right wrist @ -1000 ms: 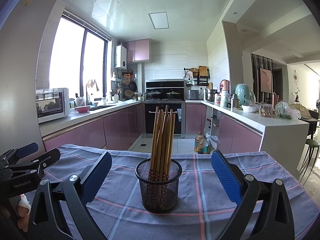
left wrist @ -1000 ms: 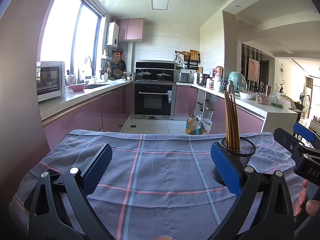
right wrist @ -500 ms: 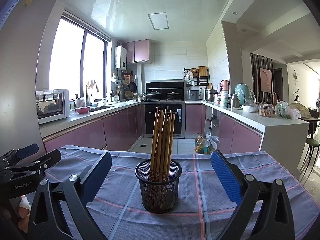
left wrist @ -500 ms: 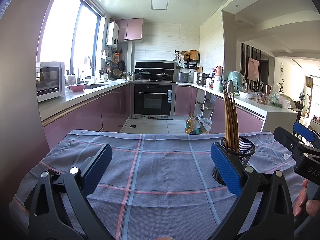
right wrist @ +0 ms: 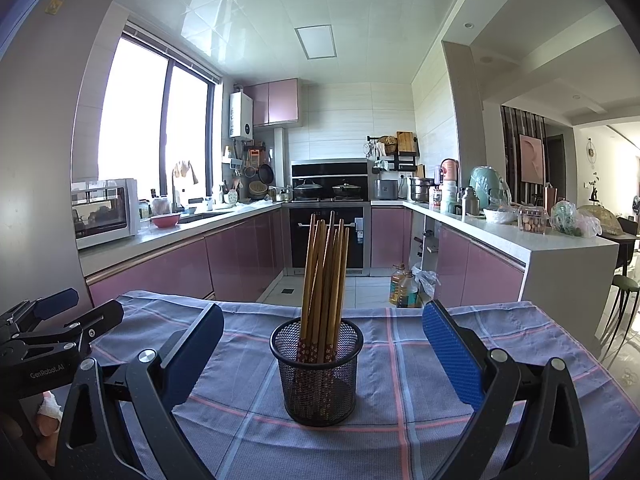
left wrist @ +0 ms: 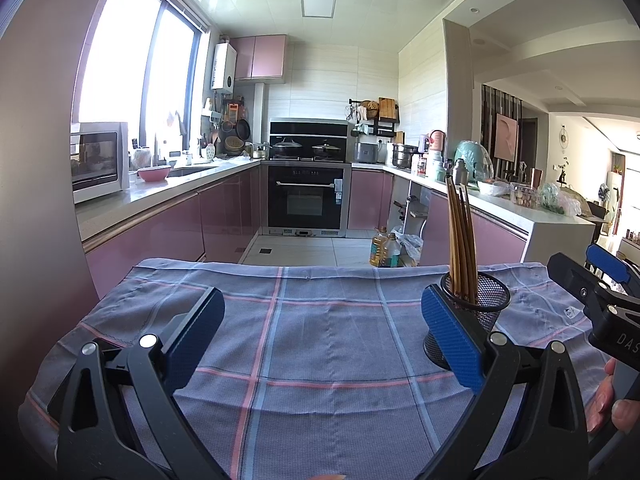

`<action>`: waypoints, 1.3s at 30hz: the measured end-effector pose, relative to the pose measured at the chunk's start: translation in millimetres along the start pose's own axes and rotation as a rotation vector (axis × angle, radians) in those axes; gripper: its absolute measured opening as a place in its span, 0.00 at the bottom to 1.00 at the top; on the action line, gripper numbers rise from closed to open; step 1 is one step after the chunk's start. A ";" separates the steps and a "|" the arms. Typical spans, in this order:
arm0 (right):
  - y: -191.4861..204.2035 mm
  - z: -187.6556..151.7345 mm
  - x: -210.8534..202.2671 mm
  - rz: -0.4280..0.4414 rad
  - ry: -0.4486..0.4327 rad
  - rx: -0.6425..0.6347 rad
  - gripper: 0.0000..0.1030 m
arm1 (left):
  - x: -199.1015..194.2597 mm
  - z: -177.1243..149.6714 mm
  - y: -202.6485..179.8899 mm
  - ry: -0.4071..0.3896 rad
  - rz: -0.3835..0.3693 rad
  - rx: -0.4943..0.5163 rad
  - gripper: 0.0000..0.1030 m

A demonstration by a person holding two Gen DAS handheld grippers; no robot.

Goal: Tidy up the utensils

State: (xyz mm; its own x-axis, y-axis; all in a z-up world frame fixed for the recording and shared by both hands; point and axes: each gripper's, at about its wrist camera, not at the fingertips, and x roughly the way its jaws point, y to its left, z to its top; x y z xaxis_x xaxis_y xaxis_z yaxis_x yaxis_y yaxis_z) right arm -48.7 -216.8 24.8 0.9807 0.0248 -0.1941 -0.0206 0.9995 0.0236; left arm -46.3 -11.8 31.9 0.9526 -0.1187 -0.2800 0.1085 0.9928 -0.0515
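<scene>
Hovering low over the bench, the right claw (right wrist: 322, 364) is spread wide with nothing between its blue pads (right wrist: 450, 354), and the mesh holder (right wrist: 317, 372) sits squarely in the gap ahead of it, touching neither finger. That framing looks deliberate to me: the person seems to be lining up on the holder, or on the bundle of chopsticks (right wrist: 325, 276) standing in it. The chopsticks lean together against the rim, decorated ends down in the mesh, plain ends fanned upward, so they already look sorted; I see no loose utensils on the checked cloth (right wrist: 420, 364) in either view. The left claw (left wrist: 320, 332) is just as wide open and grips nothing, held over a bare stretch of the cloth with the holder off by its right finger, partly hidden behind the blue pad there. It appears to be waiting clear so the other side has room. A few fingertips (left wrist: 608, 400) of the person show at the edge of the left view, behind the other tool. Beyond the bench lies the kitchen, with the oven (right wrist: 328, 236) straight ahead and a cluttered worktop well apart from the work.
</scene>
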 end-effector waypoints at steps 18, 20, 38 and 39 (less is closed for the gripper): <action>-0.1 0.5 0.7 0.002 0.000 0.002 0.94 | 0.4 -1.3 -1.2 0.003 -0.006 -0.001 0.94; -0.1 0.4 0.5 0.002 0.000 0.002 0.94 | 0.6 -0.9 -1.3 0.003 -0.005 -0.001 0.94; -1.0 -1.2 2.6 0.000 0.002 0.008 0.94 | 0.4 -0.6 -1.6 0.004 -0.006 -0.001 0.94; -1.2 -1.3 2.7 0.001 0.002 0.009 0.94 | 0.5 -0.4 -1.6 0.004 -0.006 -0.001 0.94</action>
State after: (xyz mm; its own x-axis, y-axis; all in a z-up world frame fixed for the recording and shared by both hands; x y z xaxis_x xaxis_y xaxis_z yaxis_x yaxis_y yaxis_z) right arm -46.3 -217.8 22.9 0.9803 0.0254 -0.1959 -0.0194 0.9993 0.0327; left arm -46.1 -13.4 31.4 0.9507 -0.1251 -0.2837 0.1143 0.9920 -0.0543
